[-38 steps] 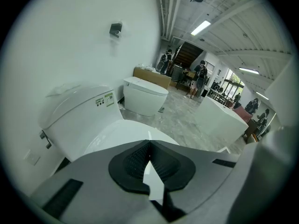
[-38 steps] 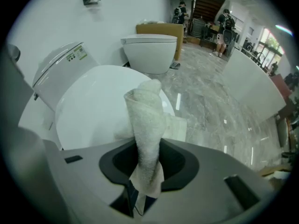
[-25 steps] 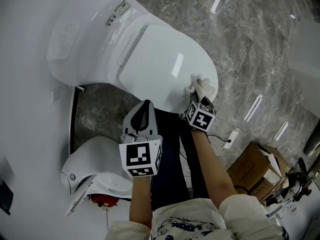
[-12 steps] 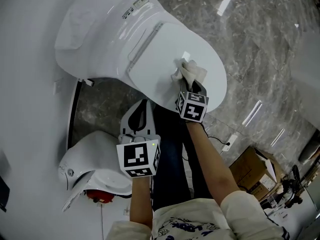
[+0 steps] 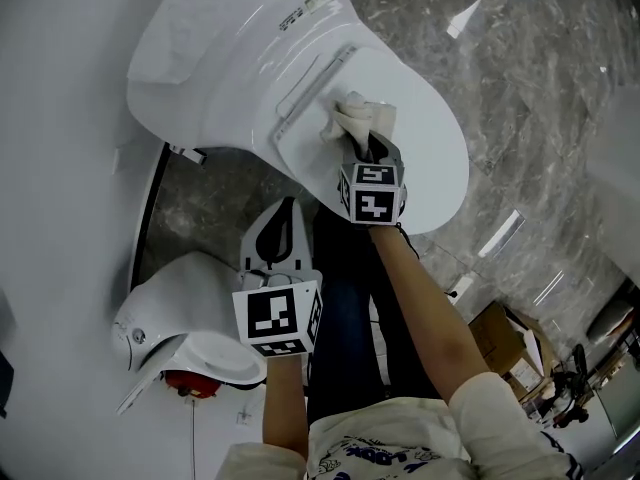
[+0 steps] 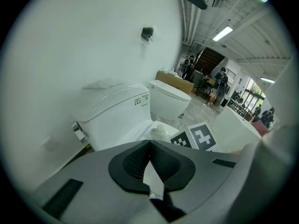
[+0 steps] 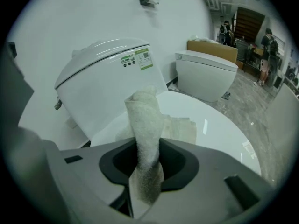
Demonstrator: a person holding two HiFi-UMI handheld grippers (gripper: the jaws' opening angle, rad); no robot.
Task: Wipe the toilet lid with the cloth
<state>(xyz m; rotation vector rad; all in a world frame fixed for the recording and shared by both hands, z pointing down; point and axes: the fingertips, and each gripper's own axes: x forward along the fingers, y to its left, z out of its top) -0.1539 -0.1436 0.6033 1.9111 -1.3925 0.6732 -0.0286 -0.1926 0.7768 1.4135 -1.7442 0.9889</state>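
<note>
Fingers (image 7: pixel 181 163) of the right gripper (image 7: pixel 147 158) are clamped on the one cloth (image 7: pixel 145 118), whose free end lies on the lid (image 7: pixel 224 139) near its hinge. Left gripper (image 6: pixel 149 164) is closed and empty, well off the lid. A second toilet (image 5: pixel 190 313) stands nearby.

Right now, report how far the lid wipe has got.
Done: one pass from the front edge up the toilet lid. In hand: right gripper shut on the cloth, pressing it near the hinge. Remaining: likely the lid's sides; left gripper idles shut.
</note>
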